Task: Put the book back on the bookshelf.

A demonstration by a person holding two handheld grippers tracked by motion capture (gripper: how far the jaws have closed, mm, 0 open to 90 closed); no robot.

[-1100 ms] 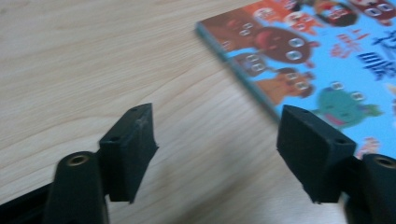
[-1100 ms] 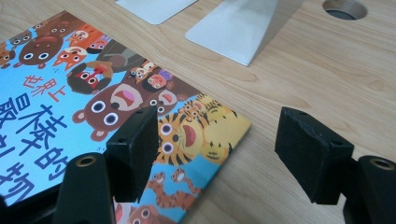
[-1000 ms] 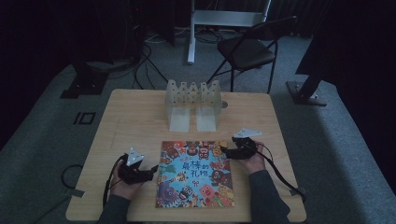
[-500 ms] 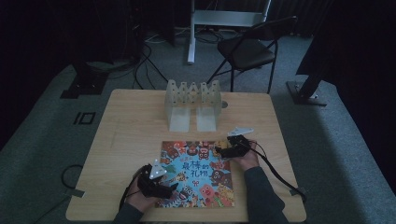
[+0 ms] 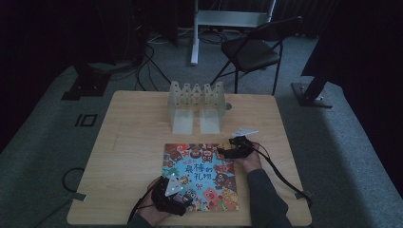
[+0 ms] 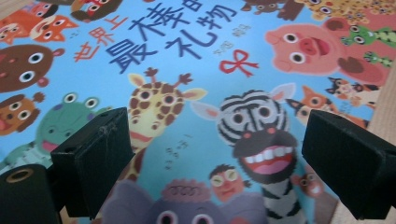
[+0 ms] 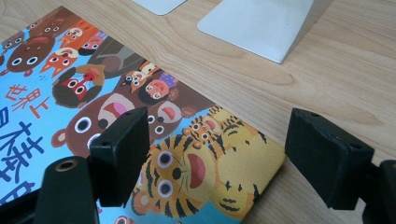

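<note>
L gripper (image 5: pixel 177 199) sits over the near-left corner of the picture book (image 5: pixel 202 176), jaws spread wide w/ nothing between them; in the left gripper view its pads (image 6: pixel 93 158) hover above the zebra and giraffe art, no contact I can confirm. Both sets of jaws have just been opening, nothing between either. R gripper (image 5: pixel 228 151) is at the book's far-right corner, jaws also wide and empty; the right gripper view puts the tiger corner (image 7: pixel 252 177) just under and between them. Book lies flat, cover up, on the near half of the wooden table (image 5: pixel 133 142), in front of the clear slotted rack (image 5: pixel 196 102), well apart from it. Looks like the approach/line-up stage before a pick. Next move prob needs one jaw worked under a corner edge, since a flat book gives little to pinch, then lift toward the rack.
</note>
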